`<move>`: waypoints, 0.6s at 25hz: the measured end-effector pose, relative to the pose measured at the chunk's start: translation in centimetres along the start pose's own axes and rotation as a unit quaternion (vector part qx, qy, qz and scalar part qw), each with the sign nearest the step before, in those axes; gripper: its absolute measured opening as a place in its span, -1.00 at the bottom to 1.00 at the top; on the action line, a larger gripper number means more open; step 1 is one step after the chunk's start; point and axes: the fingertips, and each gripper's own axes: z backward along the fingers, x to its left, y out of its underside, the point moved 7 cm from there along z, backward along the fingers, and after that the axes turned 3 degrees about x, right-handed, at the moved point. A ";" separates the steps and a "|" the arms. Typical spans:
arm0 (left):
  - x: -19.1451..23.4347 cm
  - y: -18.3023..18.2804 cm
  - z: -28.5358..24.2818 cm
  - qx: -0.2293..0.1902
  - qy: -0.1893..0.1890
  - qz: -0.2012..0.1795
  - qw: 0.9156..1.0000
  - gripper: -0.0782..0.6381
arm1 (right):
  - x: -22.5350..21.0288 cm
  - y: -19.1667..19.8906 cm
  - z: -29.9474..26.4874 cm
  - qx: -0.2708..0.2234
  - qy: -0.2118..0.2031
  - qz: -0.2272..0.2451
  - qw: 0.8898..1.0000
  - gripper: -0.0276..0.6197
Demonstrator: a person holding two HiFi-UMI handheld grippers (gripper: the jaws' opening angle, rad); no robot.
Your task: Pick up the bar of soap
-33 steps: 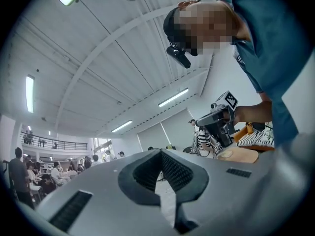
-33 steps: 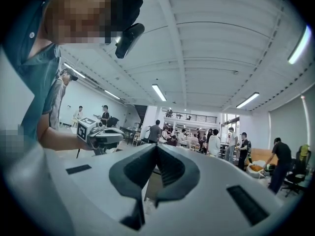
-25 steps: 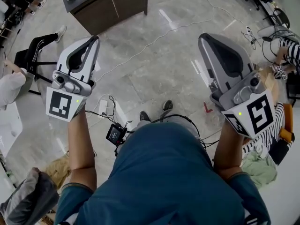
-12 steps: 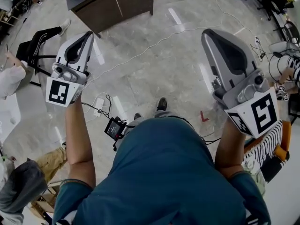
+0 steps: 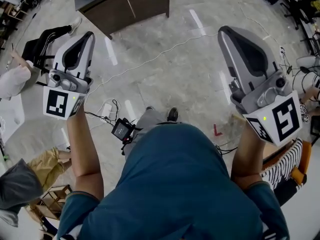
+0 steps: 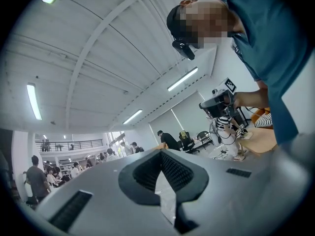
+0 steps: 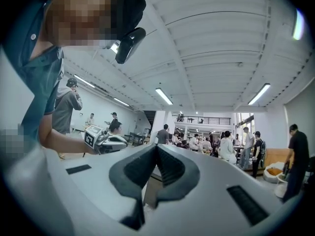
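No bar of soap shows in any view. In the head view the person holds both grippers raised over a marble floor, jaws pointing away from the body. My left gripper [image 5: 89, 34] is shut with nothing in it, and in the left gripper view [image 6: 160, 152] its dark pads meet at the tip against the hall ceiling. My right gripper [image 5: 223, 30] is also shut and empty, and the right gripper view [image 7: 156, 148] shows its pads touching, with a crowded hall beyond.
A dark wooden cabinet [image 5: 125, 6] stands ahead at the top. A black chair [image 5: 42, 44] and a seated person [image 5: 12, 81] are at the left. Cables [image 5: 150, 54] run across the floor. A person in striped clothing [image 5: 285, 156] sits at the right.
The person has stepped forward, so the cabinet sits closer and further right in the head view. Both grippers stay raised and shut, and the left one has drifted slightly left.
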 end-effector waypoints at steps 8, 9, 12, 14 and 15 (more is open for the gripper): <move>3.4 -1.6 -0.7 -0.013 -0.013 -0.011 1.000 -0.77 | -1.9 0.8 -4.6 0.008 -0.011 -0.005 1.000 -0.87; 4.2 -1.6 -1.2 -0.013 -0.014 -0.010 1.000 -0.77 | -2.4 0.7 -5.3 0.010 -0.011 -0.006 1.000 -0.87; 6.3 -1.7 -1.9 -0.011 -0.018 -0.009 1.000 -0.77 | -3.6 0.5 -7.5 0.013 -0.009 -0.002 1.000 -0.87; 7.7 -1.9 -2.2 -0.017 -0.018 -0.014 1.000 -0.77 | -4.0 0.4 -9.0 0.013 -0.006 0.001 1.000 -0.87; 8.4 -1.9 -2.3 -0.019 -0.019 -0.016 1.000 -0.77 | -4.2 0.3 -9.8 0.014 -0.005 0.003 1.000 -0.87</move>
